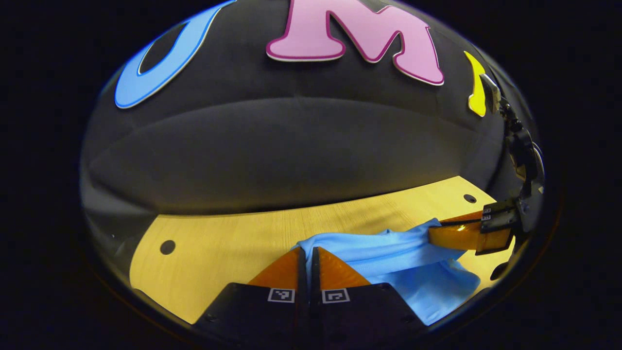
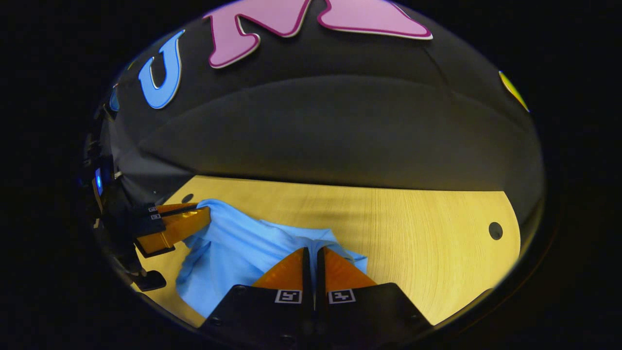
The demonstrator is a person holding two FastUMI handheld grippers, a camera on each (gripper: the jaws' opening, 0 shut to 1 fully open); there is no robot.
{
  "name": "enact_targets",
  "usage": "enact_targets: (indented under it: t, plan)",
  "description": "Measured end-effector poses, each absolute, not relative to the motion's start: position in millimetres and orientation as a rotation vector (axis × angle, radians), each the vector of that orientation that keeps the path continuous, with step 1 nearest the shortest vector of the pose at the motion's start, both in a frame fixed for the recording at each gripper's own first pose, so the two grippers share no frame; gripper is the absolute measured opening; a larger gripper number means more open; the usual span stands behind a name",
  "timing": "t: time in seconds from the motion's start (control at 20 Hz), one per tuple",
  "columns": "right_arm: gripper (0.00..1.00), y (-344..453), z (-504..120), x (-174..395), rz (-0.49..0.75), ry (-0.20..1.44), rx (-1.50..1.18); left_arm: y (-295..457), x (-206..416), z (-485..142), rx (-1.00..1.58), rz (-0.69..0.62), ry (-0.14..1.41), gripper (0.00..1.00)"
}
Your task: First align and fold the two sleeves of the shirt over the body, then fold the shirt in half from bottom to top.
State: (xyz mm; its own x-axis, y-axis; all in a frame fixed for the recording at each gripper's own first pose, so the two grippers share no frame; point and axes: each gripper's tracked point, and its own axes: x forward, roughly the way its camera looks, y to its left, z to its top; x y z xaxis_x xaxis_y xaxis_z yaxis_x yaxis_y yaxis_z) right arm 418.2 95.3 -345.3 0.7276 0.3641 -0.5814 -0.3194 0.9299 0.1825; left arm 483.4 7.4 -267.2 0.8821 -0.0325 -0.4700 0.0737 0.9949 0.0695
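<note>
Evidently mid-fold: left gripper [image 1: 307, 250] and right gripper [image 2: 312, 250] each clenched on an edge of the light blue shirt [image 1: 388, 255], lifted and bunched over the wooden table [image 2: 427, 233]. Final bottom-to-top fold seemingly underway, not yet laid flat.

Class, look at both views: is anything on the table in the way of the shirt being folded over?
Nothing visible. Both grippers, left and right, are shut on the shirt, and the table beyond it is bare wood.
</note>
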Motion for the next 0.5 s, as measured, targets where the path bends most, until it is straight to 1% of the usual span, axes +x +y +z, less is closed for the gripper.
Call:
enact_targets:
  t: [0.1,0.15,0.2,0.3,0.35,0.4,0.45,0.5]
  plan:
    - [0.05,91,-358,428,0.355,0.646,0.052,5,494,-281,0.056,-0.064,0.475,0.06]
    - [0.05,92,-361,430,0.355,0.641,0.055,7,495,-290,0.070,-0.062,0.488,0.02]
    - [0.05,90,-367,433,0.347,0.640,0.050,7,497,-302,0.090,-0.066,0.518,0.07]
    - [0.06,89,-370,429,0.348,0.641,0.016,9,498,-308,0.115,-0.038,0.534,0.12]
    - [0.10,89,-367,426,0.354,0.635,-0.011,15,493,-300,0.145,-0.007,0.523,0.24]
    - [0.24,85,-360,424,0.347,0.615,-0.035,14,490,-291,0.145,0.002,0.506,0.31]
    - [0.25,80,-350,425,0.333,0.574,-0.046,12,488,-282,0.123,-0.010,0.482,0.39]
    - [0.22,79,-338,423,0.328,0.545,-0.045,8,482,-268,0.096,-0.021,0.452,0.59]
